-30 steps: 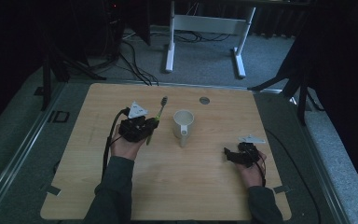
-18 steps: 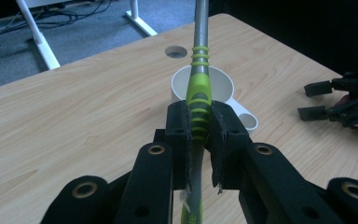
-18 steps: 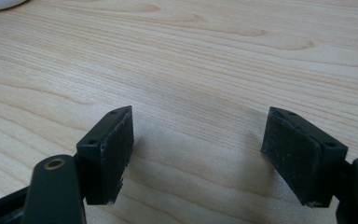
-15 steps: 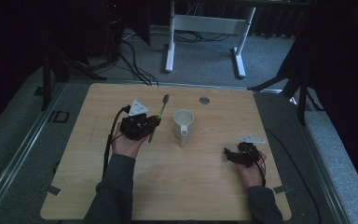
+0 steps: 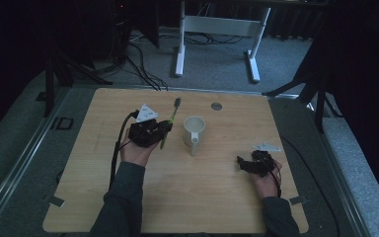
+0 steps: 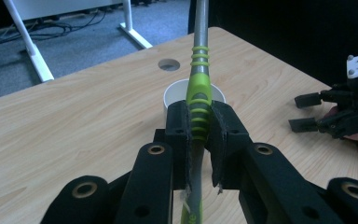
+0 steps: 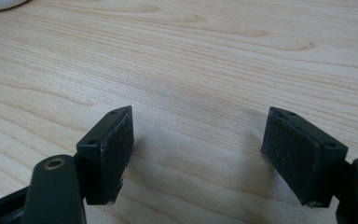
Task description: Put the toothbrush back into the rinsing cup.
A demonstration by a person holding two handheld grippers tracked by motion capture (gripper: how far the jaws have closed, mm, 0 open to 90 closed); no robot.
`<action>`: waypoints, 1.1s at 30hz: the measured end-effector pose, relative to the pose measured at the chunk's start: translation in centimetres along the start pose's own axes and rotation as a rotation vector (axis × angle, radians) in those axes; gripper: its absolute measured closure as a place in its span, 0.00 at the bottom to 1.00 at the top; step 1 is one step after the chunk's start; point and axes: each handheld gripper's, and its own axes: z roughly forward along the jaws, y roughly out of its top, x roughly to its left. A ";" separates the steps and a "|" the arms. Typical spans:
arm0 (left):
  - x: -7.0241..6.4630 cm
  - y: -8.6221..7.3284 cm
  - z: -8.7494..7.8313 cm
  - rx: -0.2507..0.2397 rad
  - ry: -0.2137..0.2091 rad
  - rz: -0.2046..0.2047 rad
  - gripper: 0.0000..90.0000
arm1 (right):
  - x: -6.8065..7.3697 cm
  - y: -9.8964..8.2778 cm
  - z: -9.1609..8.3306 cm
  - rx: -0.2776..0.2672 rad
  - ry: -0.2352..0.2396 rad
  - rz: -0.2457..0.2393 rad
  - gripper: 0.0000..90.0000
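A green and grey toothbrush [image 5: 169, 121] is clamped by its handle in my left gripper [image 5: 164, 129], left of a white mug [image 5: 194, 130] at mid table. In the left gripper view the toothbrush [image 6: 199, 84] rises between the jaws of the left gripper [image 6: 199, 122], with the mug [image 6: 176, 95] just behind it. My right gripper [image 5: 240, 163] rests low at the table's right, jaws wide apart. In the right gripper view the right gripper [image 7: 200, 149] has only bare wood between its pads, and the mug's base [image 7: 0, 3] peeks in at top left.
The wooden table [image 5: 98, 197] has a round cable hole [image 5: 216, 105] near its far edge. Behind the table stand a white frame's legs [image 5: 179, 54] and cables on grey carpet. The right gripper [image 6: 328, 112] also appears at the right of the left gripper view.
The left gripper has drifted slightly right and away with the toothbrush, closer to the mug. The right gripper has stayed put.
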 end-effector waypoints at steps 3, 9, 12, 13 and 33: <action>0.0 0.0 0.0 -0.007 0.000 -0.003 0.88 | 0.0 0.0 0.0 0.000 0.000 0.000 0.27; 0.0 0.1 0.1 -0.030 -0.009 -0.007 0.88 | 0.0 0.0 0.0 0.000 0.000 0.001 0.27; -0.1 0.1 0.1 -0.036 -0.012 -0.005 0.88 | 0.0 0.0 0.0 0.000 0.001 0.001 0.27; -0.1 0.2 0.1 -0.038 -0.013 -0.005 0.88 | 0.0 0.0 0.0 0.000 0.000 0.001 0.27; -0.4 0.5 0.5 -0.106 -0.029 -0.005 0.88 | 0.0 0.0 0.0 0.000 0.001 -0.001 0.27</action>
